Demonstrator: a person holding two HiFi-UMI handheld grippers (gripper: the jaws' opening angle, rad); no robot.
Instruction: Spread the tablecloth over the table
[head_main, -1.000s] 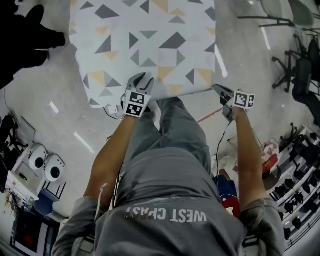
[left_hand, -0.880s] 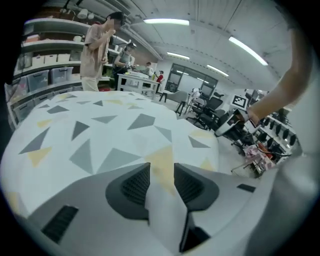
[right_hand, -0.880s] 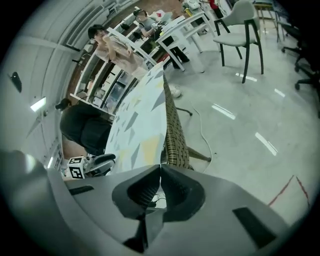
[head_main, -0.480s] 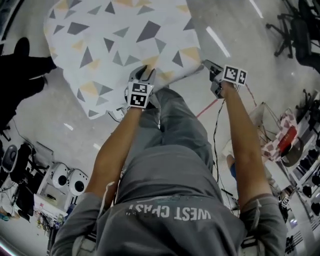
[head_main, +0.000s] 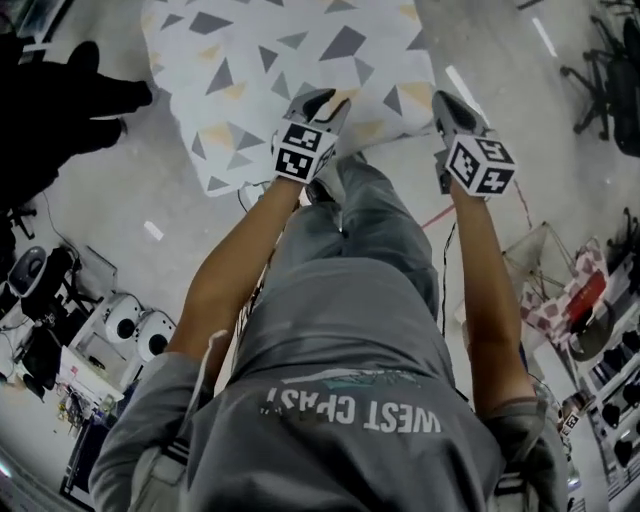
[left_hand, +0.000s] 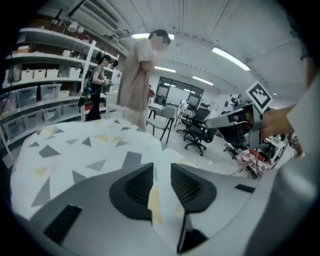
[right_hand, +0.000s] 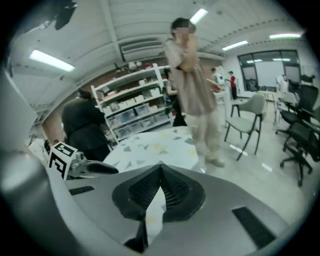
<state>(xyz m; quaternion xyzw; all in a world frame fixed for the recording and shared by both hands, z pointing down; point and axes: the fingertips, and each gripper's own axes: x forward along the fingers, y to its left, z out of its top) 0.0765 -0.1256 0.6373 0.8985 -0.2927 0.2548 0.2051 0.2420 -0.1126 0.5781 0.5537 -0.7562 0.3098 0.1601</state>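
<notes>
Tablecloth (head_main: 290, 70) edge: right claw (right_hand: 160, 172) clamps it; left claw (left_hand: 161, 175), jaws just closing, straddles it.

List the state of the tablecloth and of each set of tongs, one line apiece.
tablecloth, spread out flat, its near edge reaching into both tongs.
left tongs, open; jaws have just been closing, with the tablecloth edge between them, not yet pinched.
right tongs, shut on the tablecloth edge.
</notes>
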